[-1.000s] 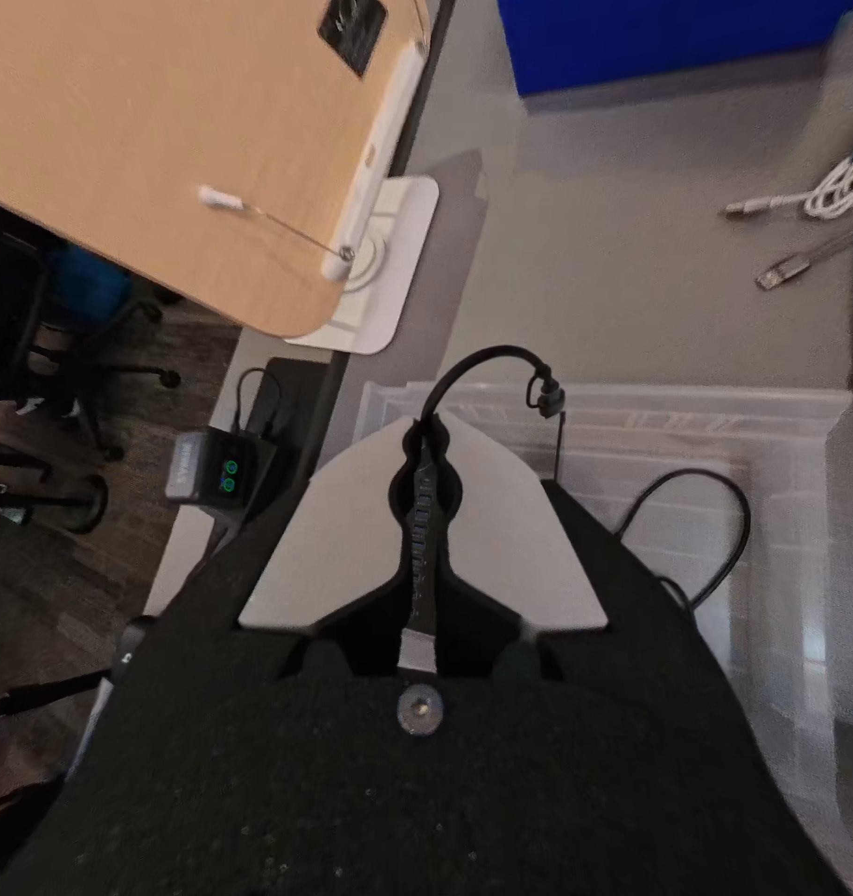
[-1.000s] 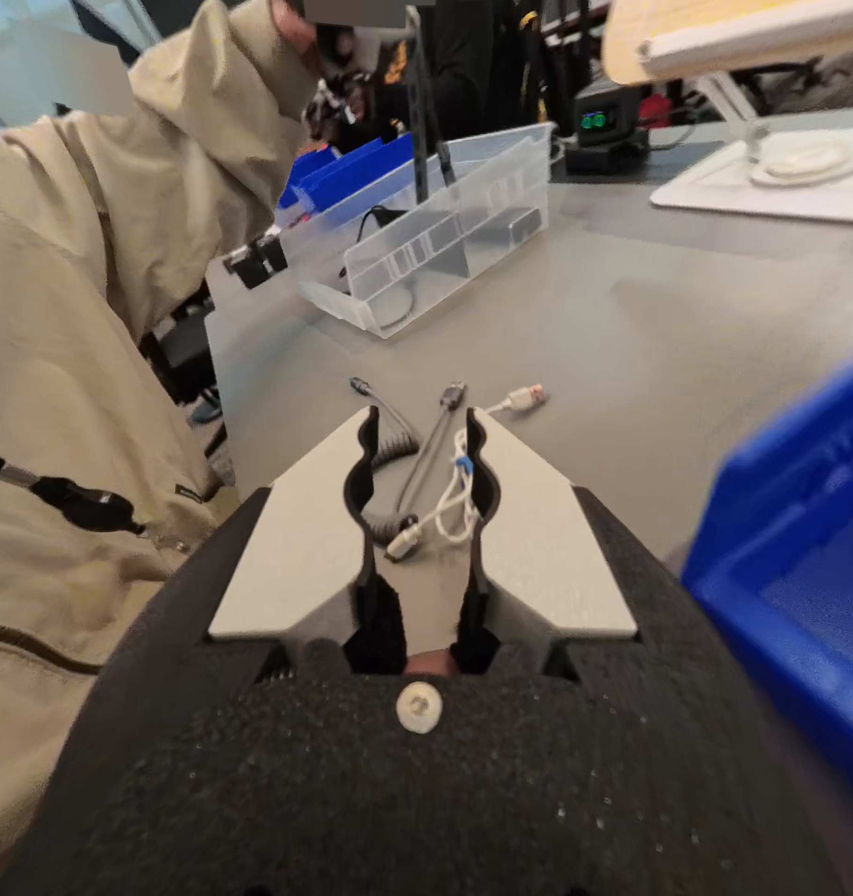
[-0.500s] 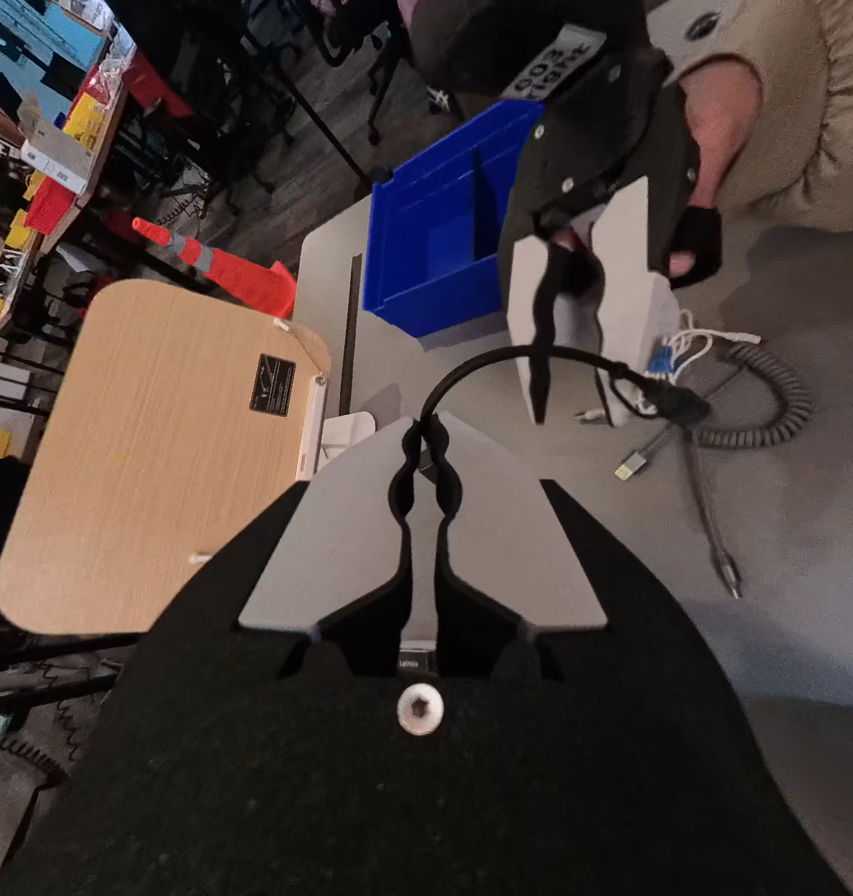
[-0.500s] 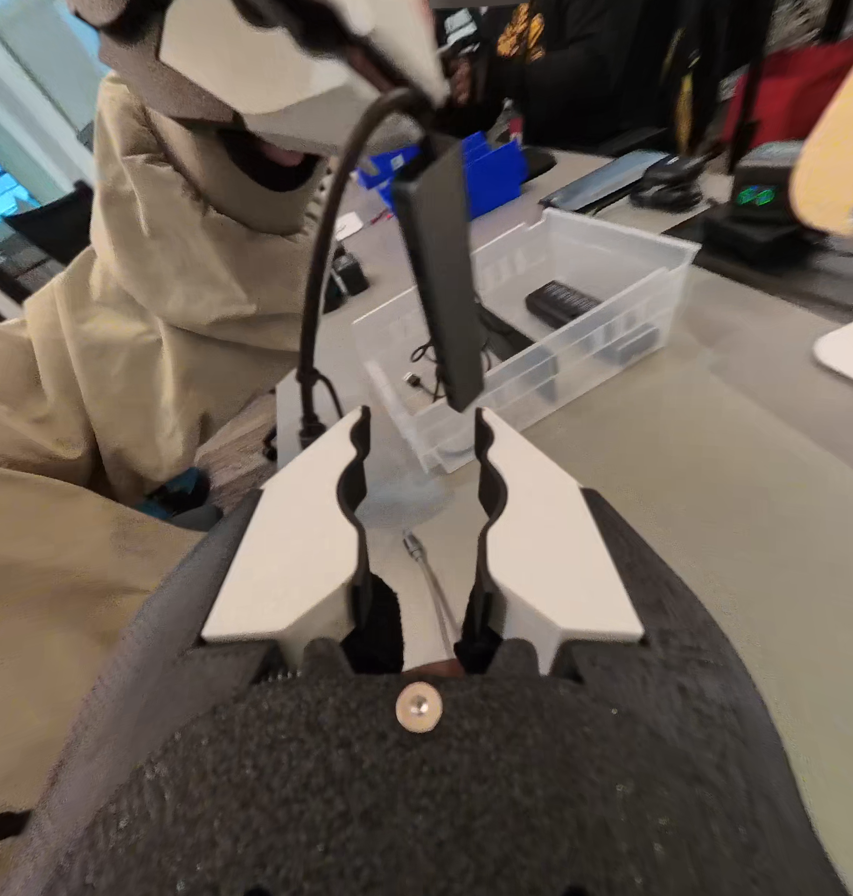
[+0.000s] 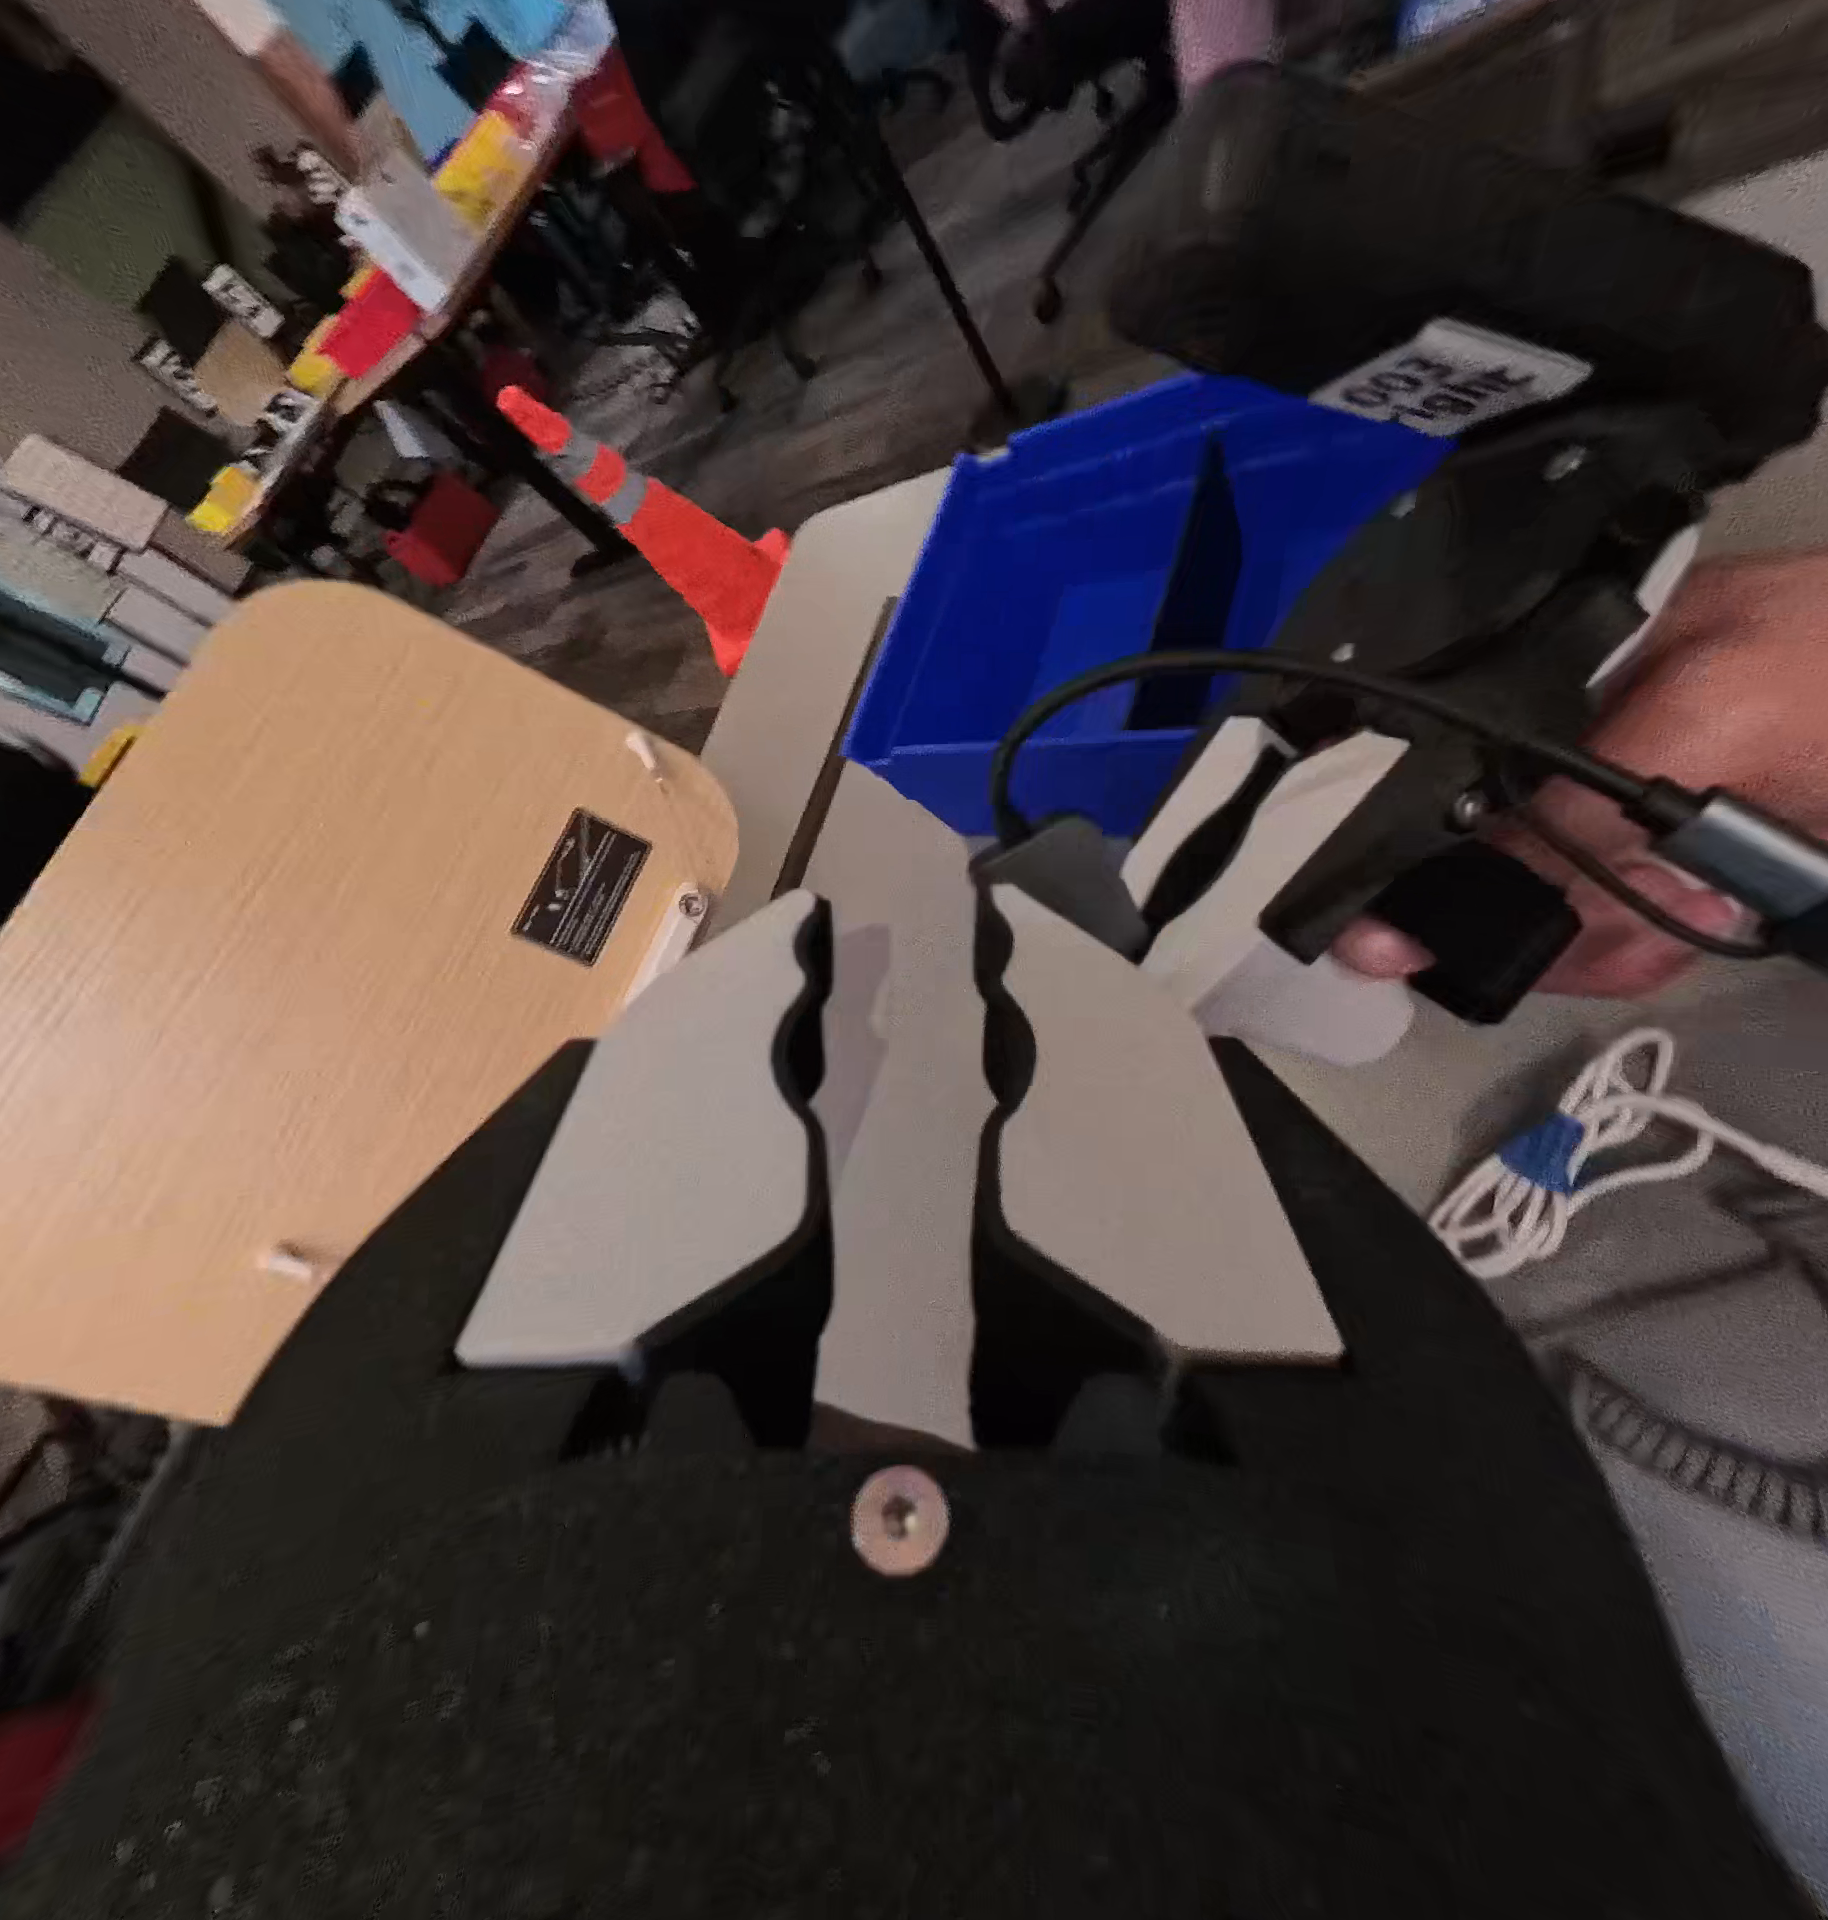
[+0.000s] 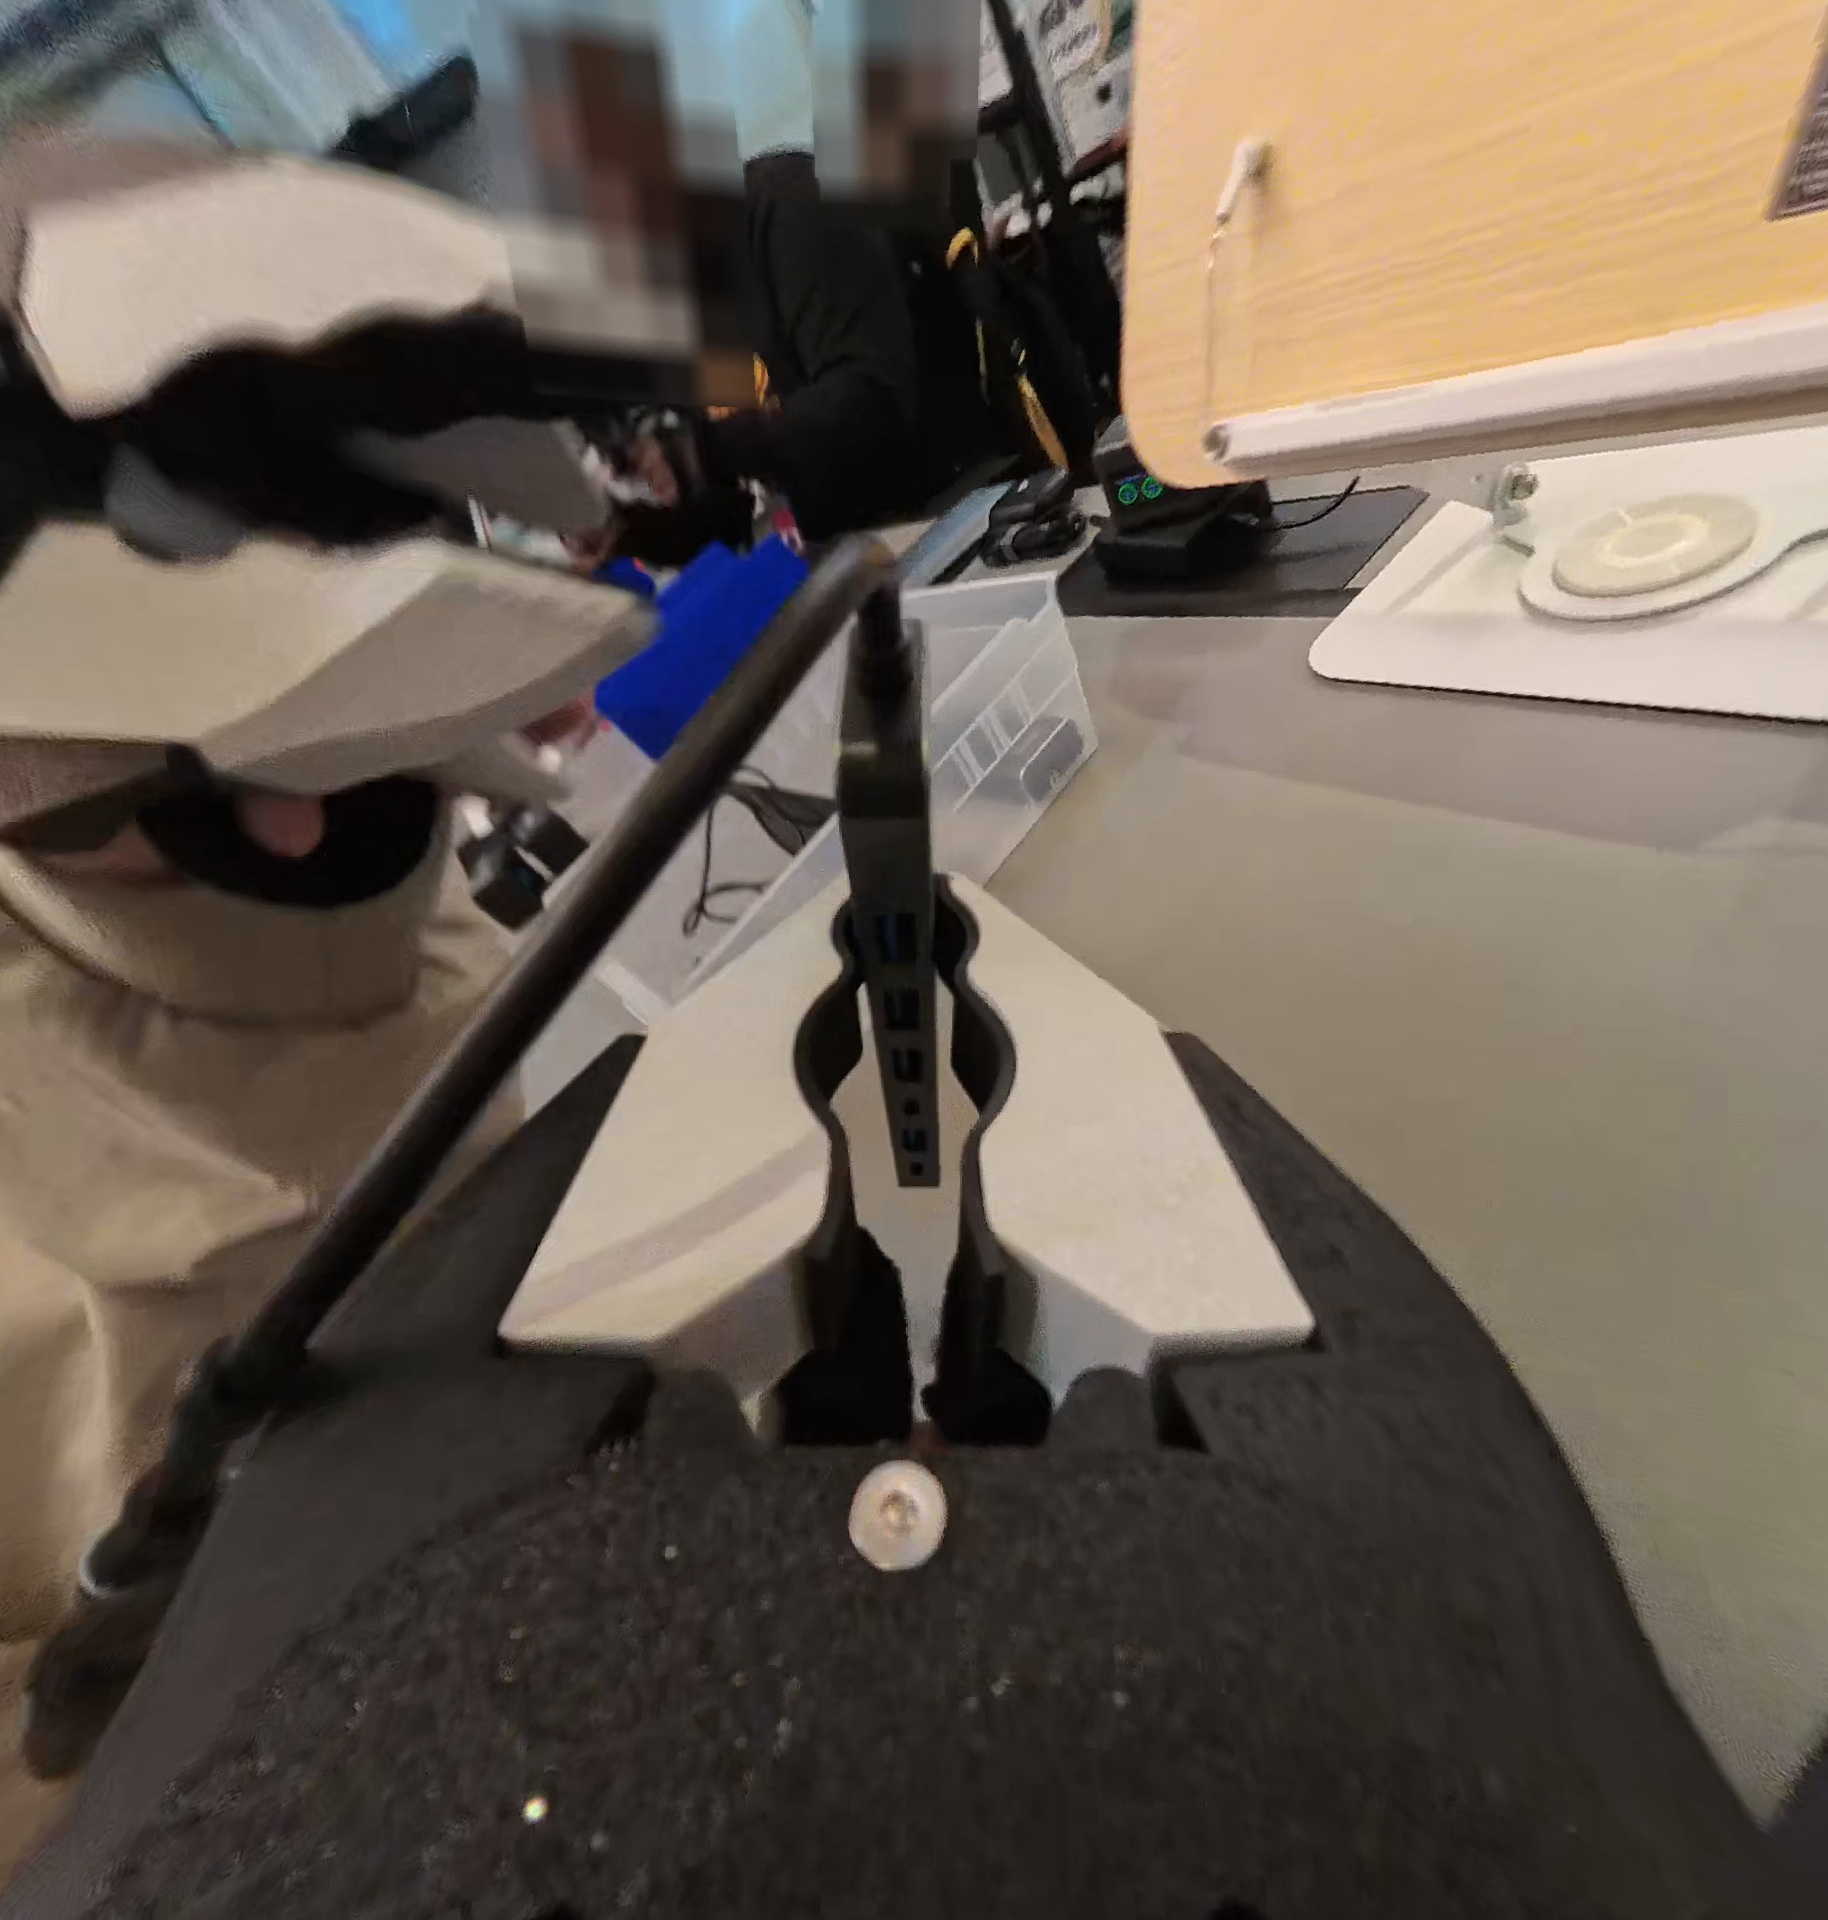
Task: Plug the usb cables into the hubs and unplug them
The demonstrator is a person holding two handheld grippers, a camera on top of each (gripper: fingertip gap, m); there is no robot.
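Note:
My right gripper is shut on a flat black USB hub, held edge-on and upright above the grey table. The hub's black cable loops from its top down to the left. In the left wrist view the hub sticks out of the right gripper's fingers, and its cable ends in a grey plug. My left gripper is open and empty, just left of the hub. Its fingers show in the right wrist view.
A white cable bundle with a blue tie and a black coiled cable lie on the table. A blue bin stands behind. A clear tray holds more hubs. A wooden board on a white base stands nearby. One gripper's finger ends stand about 8 cm off the other's.
My left gripper has opened and let go of the hub. My right gripper has closed on the hub, which hung above its open fingers half a second ago.

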